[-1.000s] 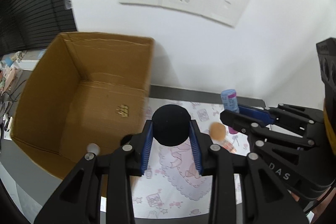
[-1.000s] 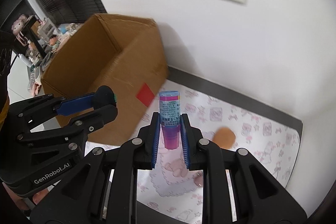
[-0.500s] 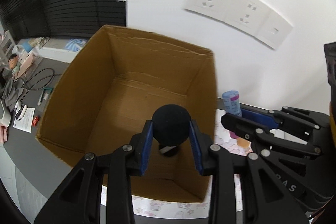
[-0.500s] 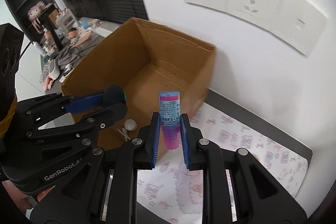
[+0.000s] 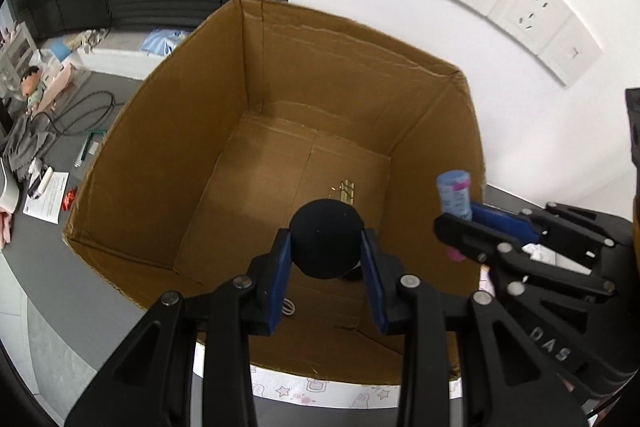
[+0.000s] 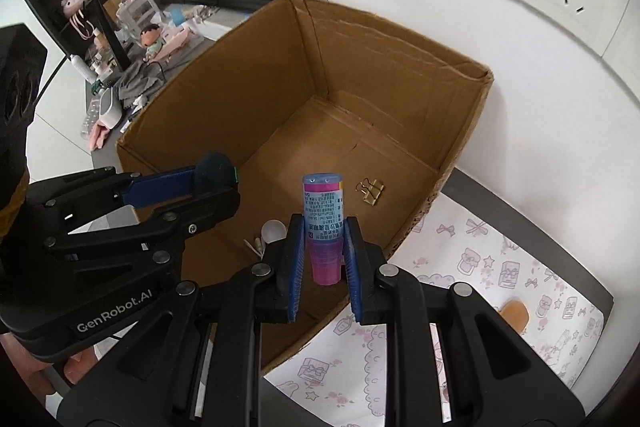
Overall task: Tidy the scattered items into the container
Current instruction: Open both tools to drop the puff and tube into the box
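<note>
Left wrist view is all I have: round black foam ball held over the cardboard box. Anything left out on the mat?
Observer: Yes. The right wrist view shows one tan oval piece lying on the patterned mat, outside the brown cardboard box.
Operator: Anything inside that I can't see?
Observer: A small white ball sits on the box floor, toward the grippers' side.
</note>
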A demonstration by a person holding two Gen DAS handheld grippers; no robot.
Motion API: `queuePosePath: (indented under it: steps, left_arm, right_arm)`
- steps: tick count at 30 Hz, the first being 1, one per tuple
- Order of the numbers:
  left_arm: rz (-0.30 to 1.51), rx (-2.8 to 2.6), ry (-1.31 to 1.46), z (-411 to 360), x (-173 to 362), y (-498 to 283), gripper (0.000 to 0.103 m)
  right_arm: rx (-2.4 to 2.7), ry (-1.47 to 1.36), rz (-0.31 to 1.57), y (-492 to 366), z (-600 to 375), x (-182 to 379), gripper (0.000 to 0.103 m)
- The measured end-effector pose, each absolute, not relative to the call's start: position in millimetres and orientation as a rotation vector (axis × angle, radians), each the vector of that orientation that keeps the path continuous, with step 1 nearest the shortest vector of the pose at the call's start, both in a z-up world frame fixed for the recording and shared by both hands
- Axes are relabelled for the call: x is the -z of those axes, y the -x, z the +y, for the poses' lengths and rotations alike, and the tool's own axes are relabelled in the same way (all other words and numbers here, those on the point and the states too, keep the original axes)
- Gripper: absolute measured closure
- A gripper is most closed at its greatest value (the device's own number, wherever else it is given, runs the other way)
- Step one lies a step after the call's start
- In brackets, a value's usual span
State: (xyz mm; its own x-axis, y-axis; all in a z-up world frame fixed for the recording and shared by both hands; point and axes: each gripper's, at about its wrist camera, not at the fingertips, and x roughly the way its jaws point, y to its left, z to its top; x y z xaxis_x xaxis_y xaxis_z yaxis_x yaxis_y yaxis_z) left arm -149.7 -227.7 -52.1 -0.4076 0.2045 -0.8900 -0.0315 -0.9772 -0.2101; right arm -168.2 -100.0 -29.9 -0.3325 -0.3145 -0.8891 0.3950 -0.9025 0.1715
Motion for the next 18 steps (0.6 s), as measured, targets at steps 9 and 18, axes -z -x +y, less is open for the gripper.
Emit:
queuePosePath:
  steps: [9, 18]
  left_arm:
    - [-0.282, -2.518, 1.625, -232.0, 54.5, 150.9, 0.033]
    - [-0.240, -2.546, 1.620, -220.4, 51.6, 148.0, 0.015]
  right_arm:
    - [2.290, -1.490, 0.092, 174.1, -88.6, 29.3, 0.063]
    - [2.395, -1.452, 0.032, 168.8, -57.5, 16.9, 0.011]
